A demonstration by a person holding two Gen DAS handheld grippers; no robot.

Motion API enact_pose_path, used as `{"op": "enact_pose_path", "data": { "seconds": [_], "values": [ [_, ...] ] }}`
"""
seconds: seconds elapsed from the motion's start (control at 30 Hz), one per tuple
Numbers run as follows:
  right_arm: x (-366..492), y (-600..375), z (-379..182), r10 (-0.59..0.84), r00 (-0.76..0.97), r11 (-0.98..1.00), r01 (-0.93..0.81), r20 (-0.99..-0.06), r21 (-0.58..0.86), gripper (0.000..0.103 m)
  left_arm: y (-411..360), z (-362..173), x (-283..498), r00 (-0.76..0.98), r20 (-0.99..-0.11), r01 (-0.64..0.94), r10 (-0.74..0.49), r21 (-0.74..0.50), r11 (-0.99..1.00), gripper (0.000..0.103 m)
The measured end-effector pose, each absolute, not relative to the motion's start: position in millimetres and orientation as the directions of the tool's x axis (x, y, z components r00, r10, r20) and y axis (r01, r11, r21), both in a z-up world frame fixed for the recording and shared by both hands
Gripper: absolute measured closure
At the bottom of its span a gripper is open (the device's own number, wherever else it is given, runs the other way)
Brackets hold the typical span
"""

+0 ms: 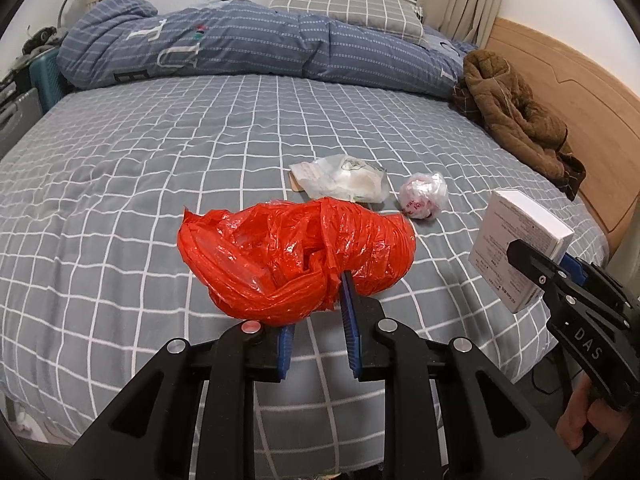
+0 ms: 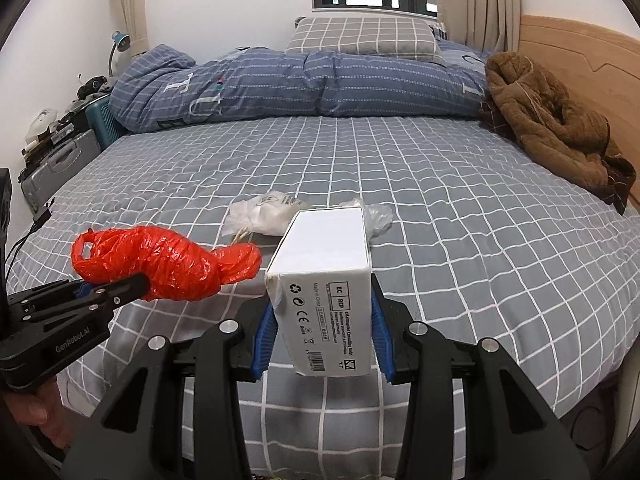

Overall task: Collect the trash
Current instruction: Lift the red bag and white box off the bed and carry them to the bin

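- A wide bed (image 1: 160,152) with a grey sheet crossed by white grid lines fills both views. Its near edge runs just below the two grippers, and the broad middle of the sheet lies bare, giving open room to move.
- A rolled blue quilt (image 1: 248,44) lies across the far side, with a grey checked pillow (image 1: 344,4) behind it.
- A wooden headboard (image 1: 560,72) closes off the right side, and a crumpled brown jacket (image 1: 516,112) lies against it.
- A white cardboard box (image 2: 320,280) is held clear of the sheet near the right. The right gripper (image 2: 324,328) clamps it from both sides, blue pads (image 2: 266,332) flat on its walls. It looks stiff and light; squeezed hard, the walls could dent.
- A crumpled red plastic bag (image 1: 296,252) hangs above the sheet near the centre. The left gripper (image 1: 316,332) is pressed almost together, pinching a gathered fold at the bag's near edge. The film looks soft, light and slippery, so a bunched fold is the safer hold.
- A clear plastic wrapper (image 1: 344,178) lies on the sheet just beyond the bag, thin and floppy.
- A small balled-up plastic wrap with red print (image 1: 424,196) rests just right of the wrapper, easy to pinch whole.
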State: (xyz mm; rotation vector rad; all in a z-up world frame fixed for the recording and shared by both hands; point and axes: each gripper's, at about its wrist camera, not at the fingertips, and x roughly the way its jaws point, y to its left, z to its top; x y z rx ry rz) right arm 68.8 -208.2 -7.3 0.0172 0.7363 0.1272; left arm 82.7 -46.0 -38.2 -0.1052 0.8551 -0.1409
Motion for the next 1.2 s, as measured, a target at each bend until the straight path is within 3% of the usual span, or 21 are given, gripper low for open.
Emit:
{"op": "enact_pose_path", "data": {
  "seconds": [1.2],
  "values": [
    [-11.2,-194.9,4.6,0.161,0.731,0.986,-0.145,-0.664,0.079,0.064,-24.4,-25.4,-4.7,0.655,-0.735,0.064,-0.176,-0.178,0.982,0.083]
  ]
}}
